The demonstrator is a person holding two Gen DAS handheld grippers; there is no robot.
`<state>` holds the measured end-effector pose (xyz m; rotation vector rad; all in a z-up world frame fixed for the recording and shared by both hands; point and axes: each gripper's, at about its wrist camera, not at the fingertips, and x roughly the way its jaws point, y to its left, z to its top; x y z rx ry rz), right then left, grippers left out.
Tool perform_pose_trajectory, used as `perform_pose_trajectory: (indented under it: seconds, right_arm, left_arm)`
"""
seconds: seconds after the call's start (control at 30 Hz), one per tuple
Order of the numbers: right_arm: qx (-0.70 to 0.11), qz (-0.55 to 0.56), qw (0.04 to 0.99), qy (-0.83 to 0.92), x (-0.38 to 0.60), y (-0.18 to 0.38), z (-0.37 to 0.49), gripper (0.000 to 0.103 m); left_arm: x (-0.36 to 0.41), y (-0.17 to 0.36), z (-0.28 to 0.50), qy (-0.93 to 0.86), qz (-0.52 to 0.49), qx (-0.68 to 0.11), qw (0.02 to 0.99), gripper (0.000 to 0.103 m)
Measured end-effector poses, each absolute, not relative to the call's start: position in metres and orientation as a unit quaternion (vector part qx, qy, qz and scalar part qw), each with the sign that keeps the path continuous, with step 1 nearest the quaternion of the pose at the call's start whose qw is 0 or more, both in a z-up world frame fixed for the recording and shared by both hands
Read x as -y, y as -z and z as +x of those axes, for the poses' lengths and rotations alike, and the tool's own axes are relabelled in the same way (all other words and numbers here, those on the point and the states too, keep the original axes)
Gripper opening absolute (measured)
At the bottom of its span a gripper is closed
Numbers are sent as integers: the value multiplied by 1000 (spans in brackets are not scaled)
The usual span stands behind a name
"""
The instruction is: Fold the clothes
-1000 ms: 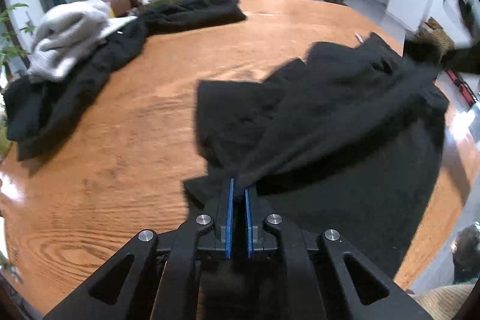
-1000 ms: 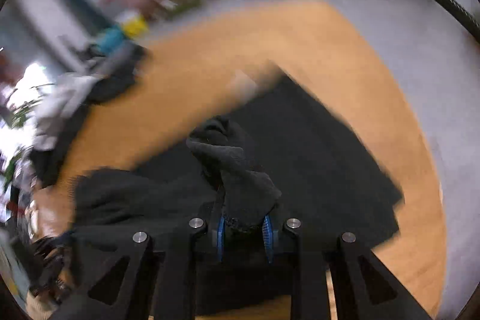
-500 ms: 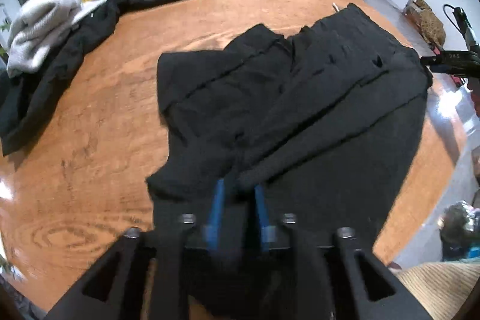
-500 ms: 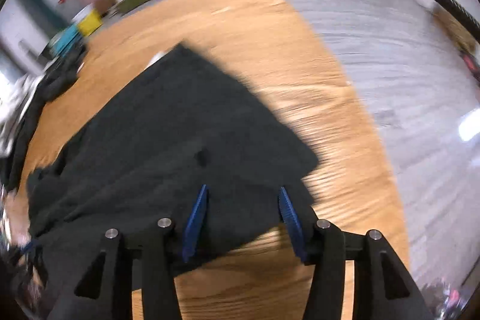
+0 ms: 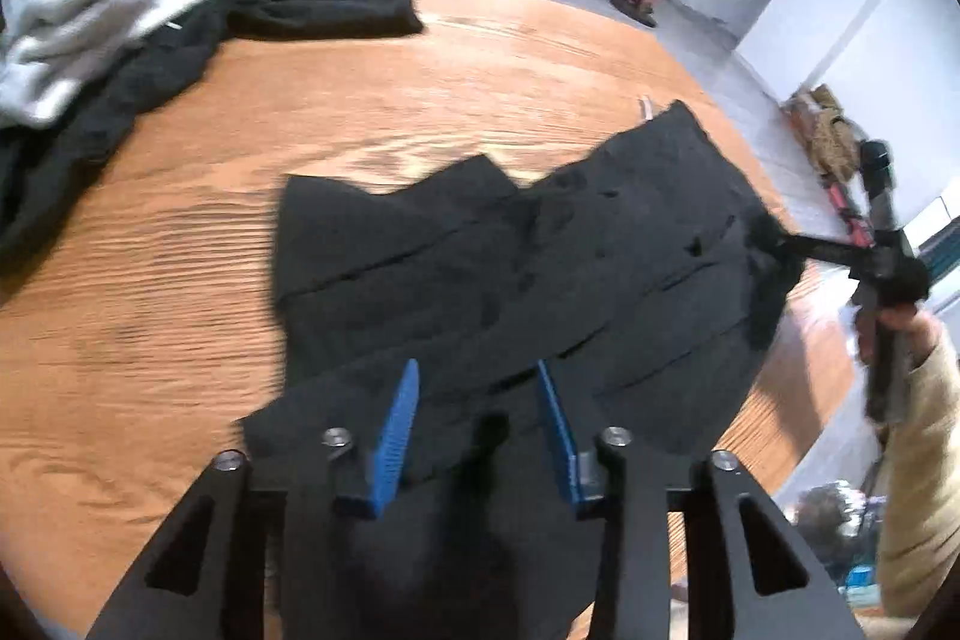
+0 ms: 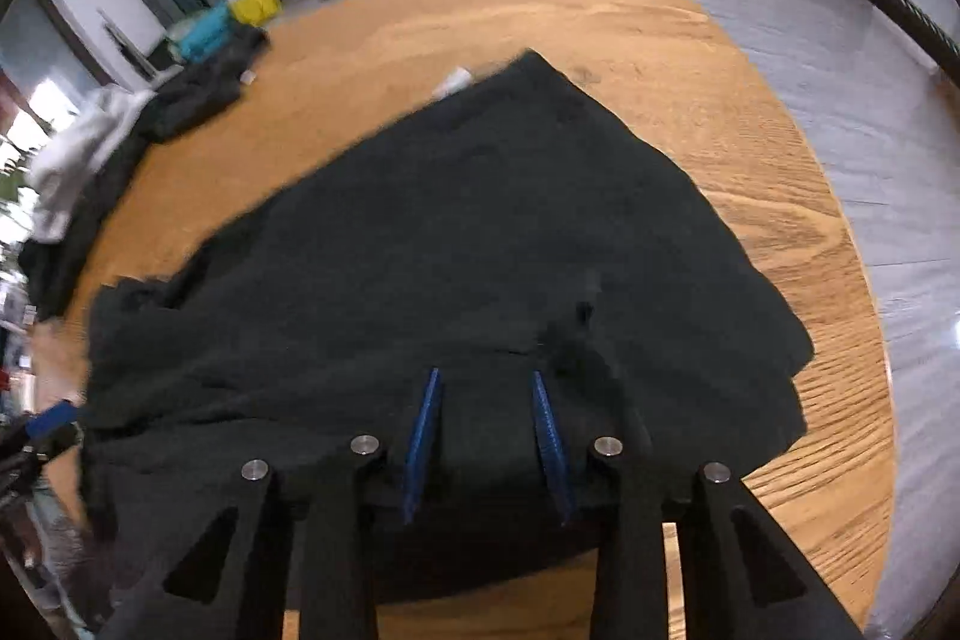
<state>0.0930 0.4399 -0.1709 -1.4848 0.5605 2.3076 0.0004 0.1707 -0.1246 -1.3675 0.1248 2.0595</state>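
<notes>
Spreading a black garment flat on the round tabletop

Lying across the lower middle of both views, the black garment (image 5: 540, 280) rests on the wooden tabletop (image 5: 180, 280), with layered flaps overlapping at its left side and its near edge running off under the cameras. The left claw (image 5: 477, 427) stands spread, blue pads apart with nothing between them, hovering over the cloth's near edge. The right claw (image 6: 483, 436) is likewise spread and empty above the fabric; in the left view it shows at the right of the frame, at the garment's far corner, held by a hand (image 5: 900, 334) in a cream sleeve. With both claws free at opposite ends, the cloth appears to be laid out so its edges can be reached from either side. Whether the overlaps are deliberate folds or loose rumples, I cannot tell. A heap of dark clothes (image 5: 180, 40) and a pale grey garment (image 5: 66, 22) sits at the upper left, well apart, likely kept clear of the working area.
</notes>
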Motion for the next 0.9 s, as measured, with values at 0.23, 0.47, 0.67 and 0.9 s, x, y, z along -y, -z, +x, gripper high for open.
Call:
perform_pose_trajectory:
  seconds: [0.23, 0.47, 0.67, 0.9]
  right_arm:
    - [-217, -531, 186, -798, -453, 167, 106, 16]
    - [-164, -497, 87, -848, -393, 120, 48, 42]
    - [-142, -524, -30, -839, -317, 124, -25, 45]
    - [-153, -562, -73, -810, -258, 155, -77, 60]
  left_arm:
    - [-152, 145, -33, -800, -534, 13, 272, 27]
    - [-90, 117, -73, -808, -530, 138, 218, 75]
    - [-98, 133, -106, -780, -582, 138, 182, 74]
    - [-133, 152, -109, -768, -608, 96, 176, 39]
